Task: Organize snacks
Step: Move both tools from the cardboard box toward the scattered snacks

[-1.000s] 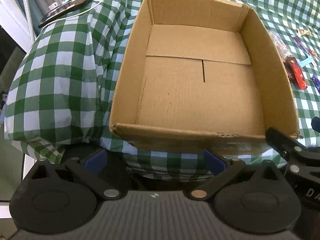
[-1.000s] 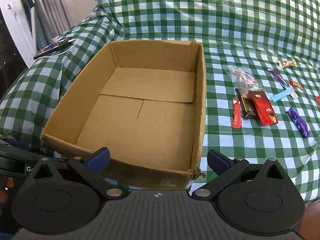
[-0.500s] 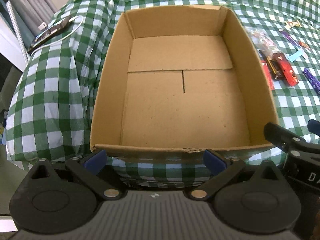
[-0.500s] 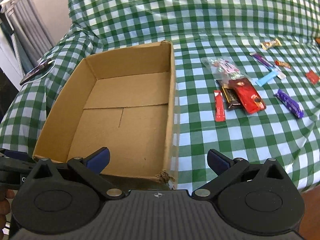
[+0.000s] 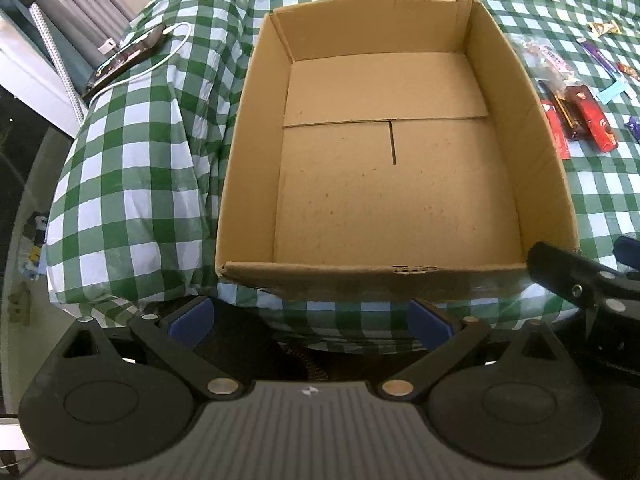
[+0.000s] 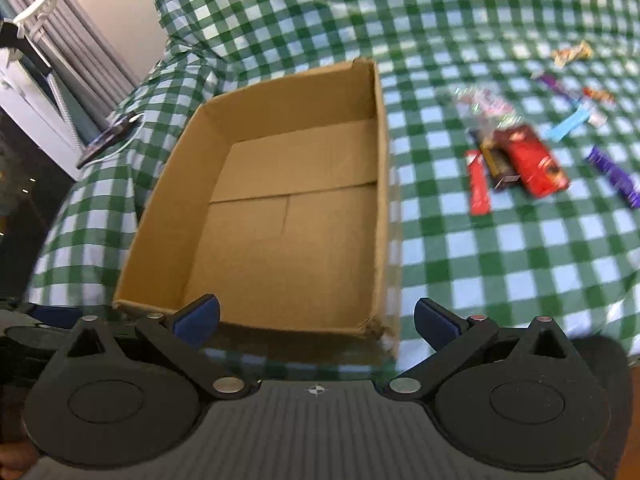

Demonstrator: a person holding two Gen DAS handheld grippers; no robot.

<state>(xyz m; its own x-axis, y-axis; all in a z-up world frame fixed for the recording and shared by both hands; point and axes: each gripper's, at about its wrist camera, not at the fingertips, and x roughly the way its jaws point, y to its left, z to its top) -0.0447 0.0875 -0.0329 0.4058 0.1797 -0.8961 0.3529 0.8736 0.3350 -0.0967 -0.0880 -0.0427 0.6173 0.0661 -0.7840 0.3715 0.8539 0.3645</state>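
Cardboard box [image 6: 288, 216]: open-topped, nothing inside, at 12 o'clock before both tools. Left gripper [image 5: 310, 318]: jaws spread, holding nothing. Right gripper [image 6: 316, 318]: jaws spread, holding nothing. Snacks [image 6: 520, 160]: loose wrappers on the checked tablecloth [image 6: 500, 260], just beyond the box's right wall, at 1 to 2 o'clock from the right gripper. Red bar [image 6: 479, 183]: long axis 12-to-6. Nearer hand, by judgement: right.

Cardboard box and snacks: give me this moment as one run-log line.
cardboard box: empty | snacks: loose on checked cloth, right of box | left gripper: open, holding nothing | right gripper: open, holding nothing
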